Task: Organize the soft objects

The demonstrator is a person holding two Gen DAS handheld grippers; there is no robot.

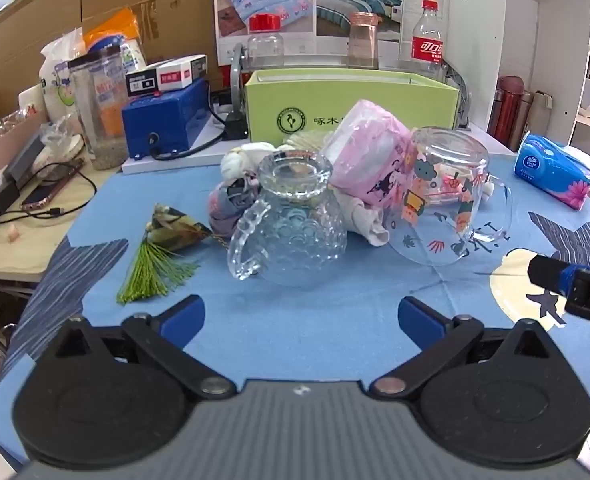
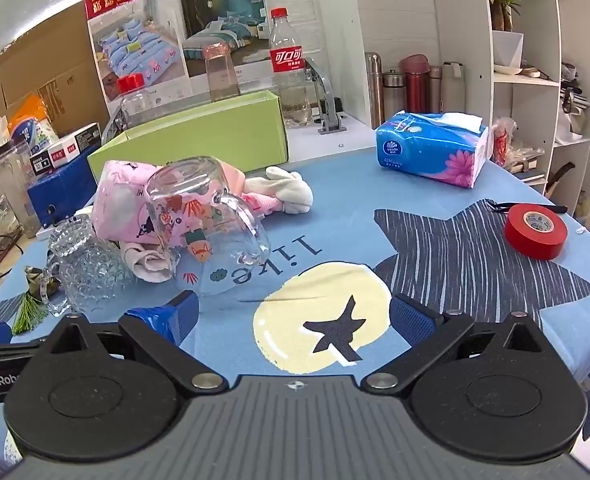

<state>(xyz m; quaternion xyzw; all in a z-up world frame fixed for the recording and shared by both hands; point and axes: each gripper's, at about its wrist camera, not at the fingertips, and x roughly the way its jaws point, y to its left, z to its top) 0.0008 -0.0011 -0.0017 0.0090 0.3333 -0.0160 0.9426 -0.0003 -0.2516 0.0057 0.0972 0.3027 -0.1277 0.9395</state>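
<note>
- Left gripper point(image 1: 301, 314) and right gripper point(image 2: 293, 312) — fingers spread apart, holding nothing.
- Pink cloth bundle point(image 1: 369, 160) — on the blue tablecloth point(image 1: 315, 304), before the green box point(image 1: 355, 108), between two overturned glass mugs point(image 1: 295, 224).

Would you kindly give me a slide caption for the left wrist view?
Open left hand-held gripper faces two overturned glass mugs lying against a pile of soft items on the blue tablecloth.

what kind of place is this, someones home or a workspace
Probably a makeshift office or lab workspace, not a lived-in home: flattened cardboard lines the wall, bedding sample posters hang behind the table, and a blue electrical box sits among cables.
</note>
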